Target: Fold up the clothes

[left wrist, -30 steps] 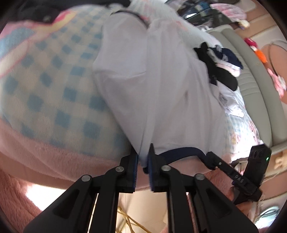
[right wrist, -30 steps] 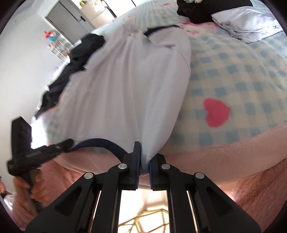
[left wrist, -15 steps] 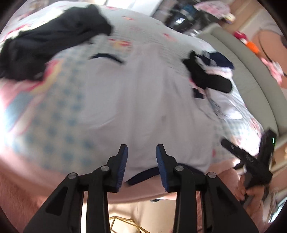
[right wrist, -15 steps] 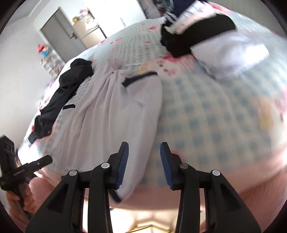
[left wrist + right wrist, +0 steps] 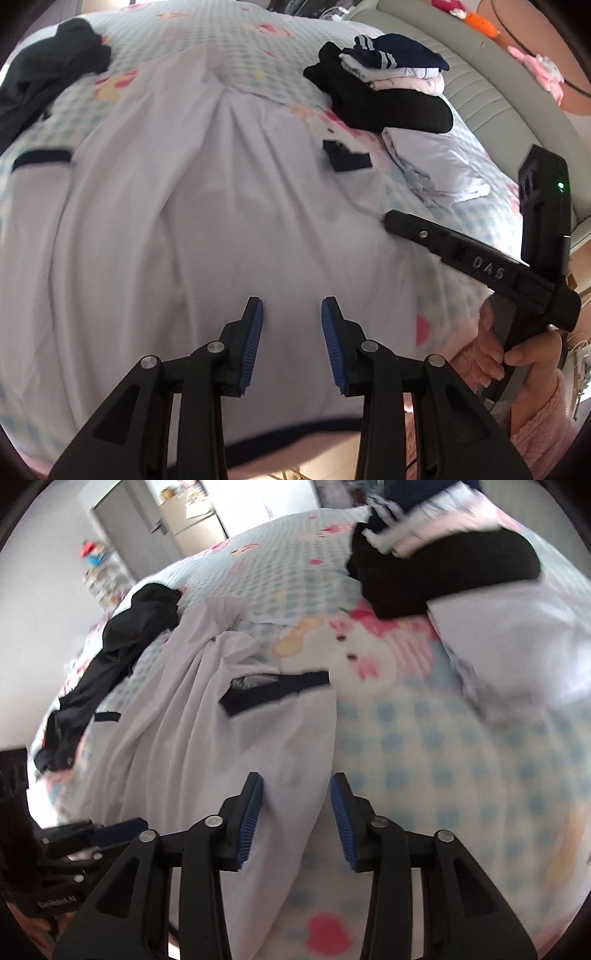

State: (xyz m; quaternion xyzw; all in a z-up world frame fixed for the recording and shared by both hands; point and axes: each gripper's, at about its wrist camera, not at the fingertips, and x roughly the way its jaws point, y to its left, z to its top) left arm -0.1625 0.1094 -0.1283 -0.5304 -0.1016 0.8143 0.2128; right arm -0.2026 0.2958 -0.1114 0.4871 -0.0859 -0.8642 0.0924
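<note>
white shirt [image 5: 229, 206]: thin smooth cloth, matt, navy trim | bed cover [image 5: 443, 746]: soft checked fabric (printed cartoon figures) | left gripper [image 5: 291, 332]: matt black plastic, ribbed blue pads [image 5: 255, 343], shiny metal pins | sleeve [image 5: 543, 439]: pink fleecy cloth

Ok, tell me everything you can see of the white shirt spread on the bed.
The white shirt is thin, soft-looking fabric with navy trim at the hem and both sleeve cuffs. It lies spread flat but creased lengthwise on the checked blanket, hem hanging over the near edge. Neither gripper holds it; the left gripper and right gripper hover above it, jaws open.
</note>
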